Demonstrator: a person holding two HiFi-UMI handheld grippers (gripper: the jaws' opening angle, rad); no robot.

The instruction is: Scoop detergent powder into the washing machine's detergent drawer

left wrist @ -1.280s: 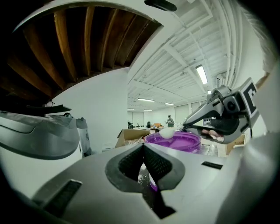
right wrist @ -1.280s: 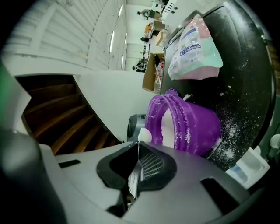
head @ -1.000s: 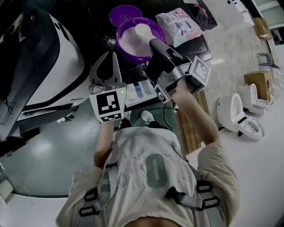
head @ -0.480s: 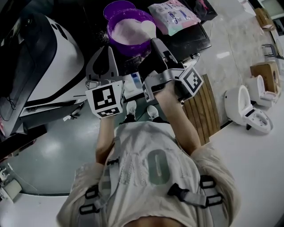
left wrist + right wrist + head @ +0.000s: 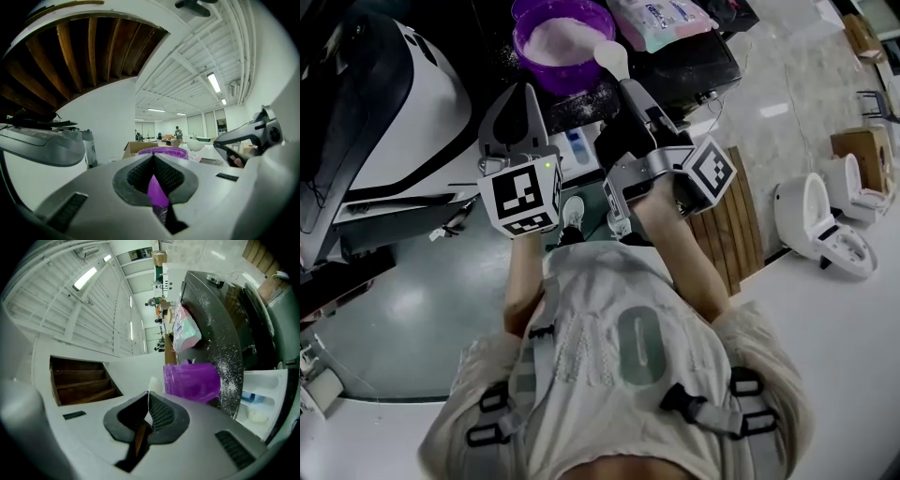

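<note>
A purple bowl (image 5: 561,39) of white detergent powder stands on the dark top of the washing machine (image 5: 684,67). Just to the right of the bowl's rim, a white scoop (image 5: 611,58) is held by its handle in my shut right gripper (image 5: 630,92). In the right gripper view the scoop (image 5: 151,386) shows edge-on before the purple bowl (image 5: 191,380). The open white detergent drawer (image 5: 581,150) lies below the bowl, between the two grippers, and again at the drawer (image 5: 260,397). My left gripper (image 5: 525,98) stands left of the drawer, jaws together and empty, with the bowl (image 5: 161,152) ahead.
A pink and teal detergent bag (image 5: 661,19) lies right of the bowl; spilled powder dusts the machine top. The washing machine's white and black front (image 5: 384,103) fills the left. A wooden slat platform (image 5: 736,225) and white toilets (image 5: 820,230) stand at the right.
The right gripper has drawn the scoop out of the powder, over the bowl's right rim, to just outside it. The left gripper has stayed shut beside the drawer.
</note>
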